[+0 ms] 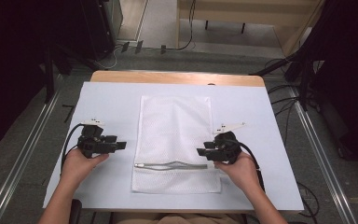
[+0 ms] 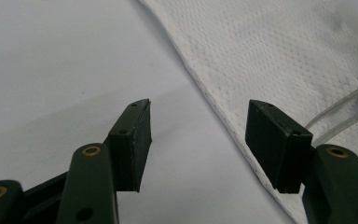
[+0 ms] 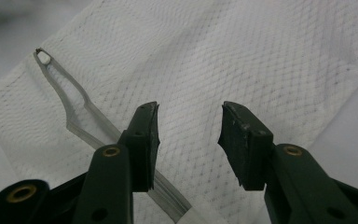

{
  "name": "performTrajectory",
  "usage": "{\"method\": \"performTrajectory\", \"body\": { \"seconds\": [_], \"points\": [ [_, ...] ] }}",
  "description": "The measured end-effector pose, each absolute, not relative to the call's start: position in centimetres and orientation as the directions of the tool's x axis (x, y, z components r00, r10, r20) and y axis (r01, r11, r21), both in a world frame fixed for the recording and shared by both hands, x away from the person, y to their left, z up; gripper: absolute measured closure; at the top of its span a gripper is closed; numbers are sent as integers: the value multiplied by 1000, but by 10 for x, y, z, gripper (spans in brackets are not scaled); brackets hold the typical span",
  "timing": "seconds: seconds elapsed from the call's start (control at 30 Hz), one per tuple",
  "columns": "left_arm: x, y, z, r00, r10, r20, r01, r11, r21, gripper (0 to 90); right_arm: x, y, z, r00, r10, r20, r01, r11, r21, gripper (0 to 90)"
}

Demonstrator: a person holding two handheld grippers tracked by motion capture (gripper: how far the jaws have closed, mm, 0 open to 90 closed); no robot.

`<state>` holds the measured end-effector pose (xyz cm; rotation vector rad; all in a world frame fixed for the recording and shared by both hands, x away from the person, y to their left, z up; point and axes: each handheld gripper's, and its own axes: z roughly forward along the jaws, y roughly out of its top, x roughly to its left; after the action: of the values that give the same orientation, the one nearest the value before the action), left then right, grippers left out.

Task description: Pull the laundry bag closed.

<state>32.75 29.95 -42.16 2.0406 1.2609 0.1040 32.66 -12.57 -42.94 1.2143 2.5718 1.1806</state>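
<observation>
**Mesh bag flat at centre, both tongs spread beside it**

Seen from the high view: white mesh bag (image 1: pixel 175 140) laid flat on the white table cover (image 1: pixel 107 100), long axis running from 12 to 6 o'clock. Grey zipper (image 1: pixel 172 165) across the bag's near end, partly undone, its two sides bowed apart in the middle, pull at the 9 o'clock end.

Left gripper (image 1: pixel 120 146) at 9 o'clock of the bag, held in the left hand (image 1: pixel 79 164), pointing toward 3 o'clock, tips just short of the bag's edge. In the left gripper view: jaws spread wide, gripping nothing, the bag's hemmed edge (image 2: pixel 223 116) running between and under them, zipper end (image 2: pixel 354 105) toward 3 o'clock.

Right gripper (image 1: pixel 199 151) at 3 o'clock of the bag, held in the right hand (image 1: pixel 240 170), pointing toward 9 o'clock, tips over the mesh just above the zipper. In the right gripper view: jaws likewise spread, empty, mesh (image 3: pixel 242 60) beneath them, zipper (image 3: pixel 74 109) slanting from 10 o'clock down past the left-hand jaw.
</observation>
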Motion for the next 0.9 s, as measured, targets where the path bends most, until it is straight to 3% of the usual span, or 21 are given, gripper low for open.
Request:
{"method": "performTrajectory", "body": {
  "seconds": [0.9],
  "points": [
    [328, 302, -421, 510, 809, -291, 746, -248, 618, 407, 323, -94, -417, -724, 638, 261, 613, 423, 667, 641]
  ]
}}
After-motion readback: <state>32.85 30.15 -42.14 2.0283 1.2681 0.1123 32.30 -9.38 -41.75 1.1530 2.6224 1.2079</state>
